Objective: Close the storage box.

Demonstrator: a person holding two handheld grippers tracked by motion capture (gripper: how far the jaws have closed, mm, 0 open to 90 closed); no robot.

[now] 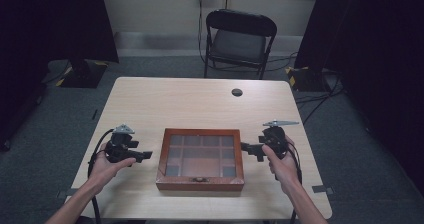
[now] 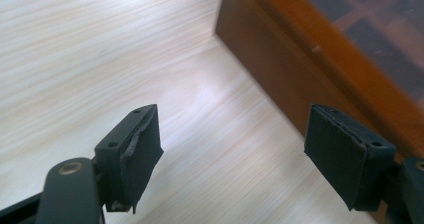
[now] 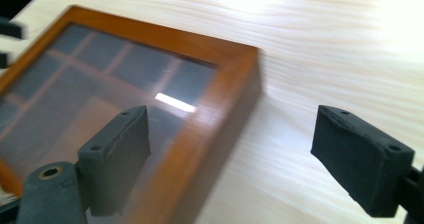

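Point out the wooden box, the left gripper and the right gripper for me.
wooden box point(image 1: 200, 185): high view, front wall.
left gripper point(image 1: 146, 155): high view, between its fingertips.
right gripper point(image 1: 244, 147): high view, between its fingertips.

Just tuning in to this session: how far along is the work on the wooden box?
Nothing looks done: the wooden box sits closed on the table, its glass lid down. In hand: the left tool and right tool flank it, both open and empty. Gripping or opening it remains.
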